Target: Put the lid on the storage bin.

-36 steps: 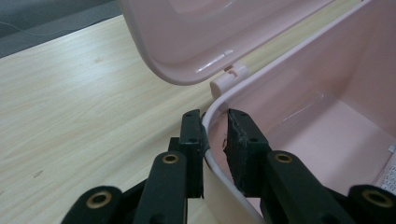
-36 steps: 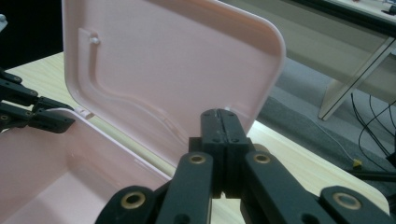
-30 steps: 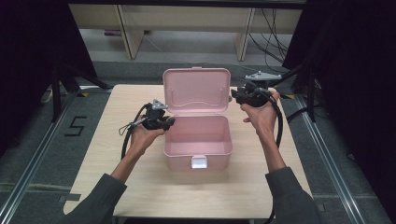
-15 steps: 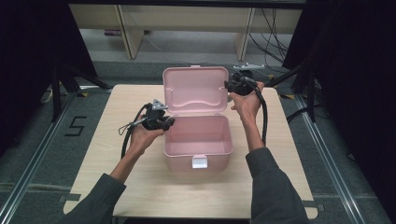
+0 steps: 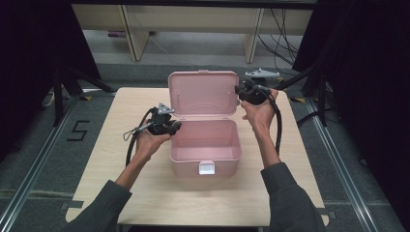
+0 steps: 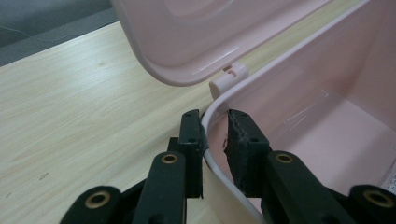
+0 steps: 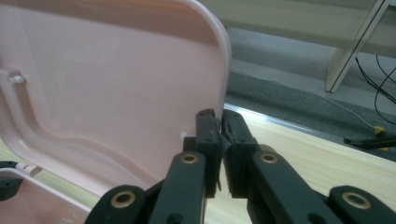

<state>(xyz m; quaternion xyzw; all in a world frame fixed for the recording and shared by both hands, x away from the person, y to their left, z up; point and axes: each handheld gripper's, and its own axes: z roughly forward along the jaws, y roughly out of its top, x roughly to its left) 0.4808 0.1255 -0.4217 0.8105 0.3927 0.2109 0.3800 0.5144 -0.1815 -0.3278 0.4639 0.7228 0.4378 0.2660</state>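
On the table, the left hand-held gripper (image 6: 215,135) pinches the light, stiff pink plastic box (image 5: 208,145) by its rim; the right hand-held gripper (image 7: 219,122), jaws just closed, clamps its raised lid (image 7: 116,79) edge.

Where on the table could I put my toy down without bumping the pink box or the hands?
The near strip of the table, between the pink box's latch and the table's front edge, lies bare between the two forearms. So do the far left corner and the right edge. It is crowded beside the box, where the left gripper straddles its rim and the right gripper pinches the raised lid.

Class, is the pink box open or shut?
Open: the lid stands upright behind the empty pink box.
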